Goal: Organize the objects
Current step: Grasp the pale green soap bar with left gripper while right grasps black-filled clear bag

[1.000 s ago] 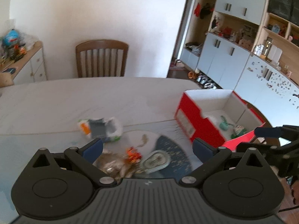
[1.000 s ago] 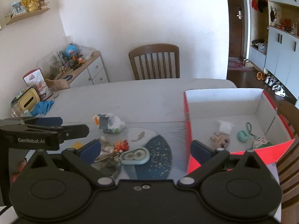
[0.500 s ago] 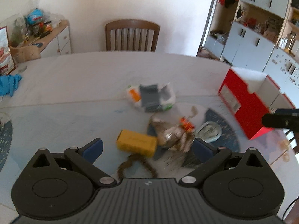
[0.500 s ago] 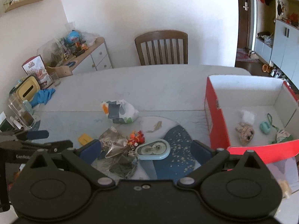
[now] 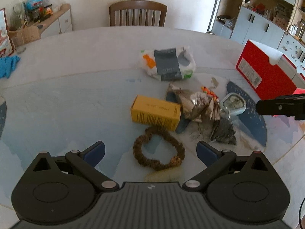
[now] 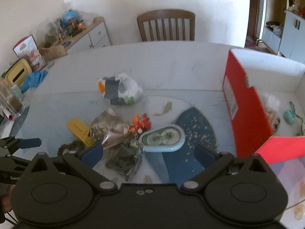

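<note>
Left gripper point(image 5: 150, 151): I hold it spread wide, empty.
Brown ring point(image 5: 158, 148): flat, right between my left fingers.
Right gripper point(image 6: 148, 152): spread too, farther off.

Wooden slat-back chair point(image 5: 138, 13) at the table's far edge, against white wall. Sideboard point(image 6: 86, 36) by the far-left corner, top cluttered with jars and packets, too small to identify. Blue cloth point(image 6: 34, 78) and yellow tissue box point(image 6: 18, 73) at the table's left edge. Grey-blue cabinets point(image 5: 255, 27) on the right.
</note>
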